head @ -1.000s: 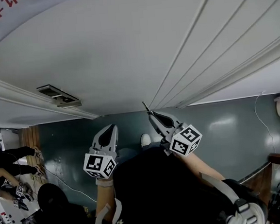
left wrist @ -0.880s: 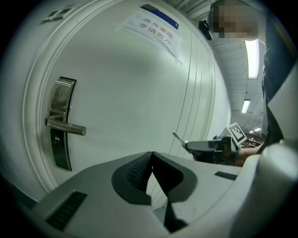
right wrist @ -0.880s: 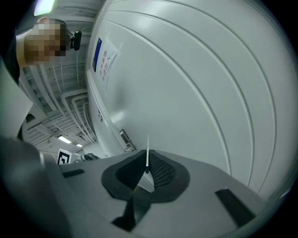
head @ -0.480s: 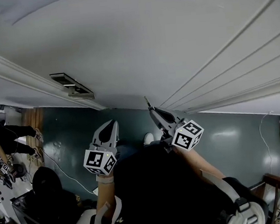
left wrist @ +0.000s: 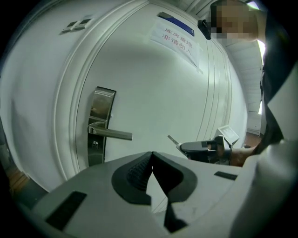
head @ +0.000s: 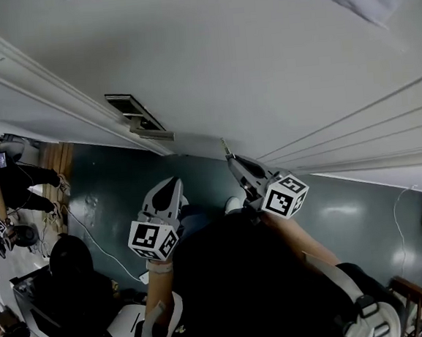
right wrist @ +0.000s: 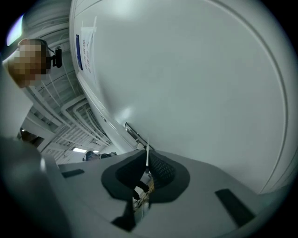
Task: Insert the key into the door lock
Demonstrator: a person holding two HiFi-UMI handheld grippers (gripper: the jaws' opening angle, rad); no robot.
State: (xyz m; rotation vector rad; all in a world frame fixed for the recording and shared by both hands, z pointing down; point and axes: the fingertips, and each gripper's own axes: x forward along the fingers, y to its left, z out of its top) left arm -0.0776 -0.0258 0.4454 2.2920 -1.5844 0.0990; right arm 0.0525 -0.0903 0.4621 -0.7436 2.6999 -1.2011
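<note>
A thin, stiff key, probably light and slippery, sat pinched by its head in the right gripper, short of the door lock. The left gripper had its jaws together on nothing.

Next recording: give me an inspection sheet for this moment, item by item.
Surface: white door with a paper sign on it.
Job's things: key is apart from the lock; handle horizontal.
Clutter: nothing seen by the door.
Grippers: left claw shut, empty; right claw shut on key.
Cables: white cable on the floor.
Surroundings: people at left.
</note>
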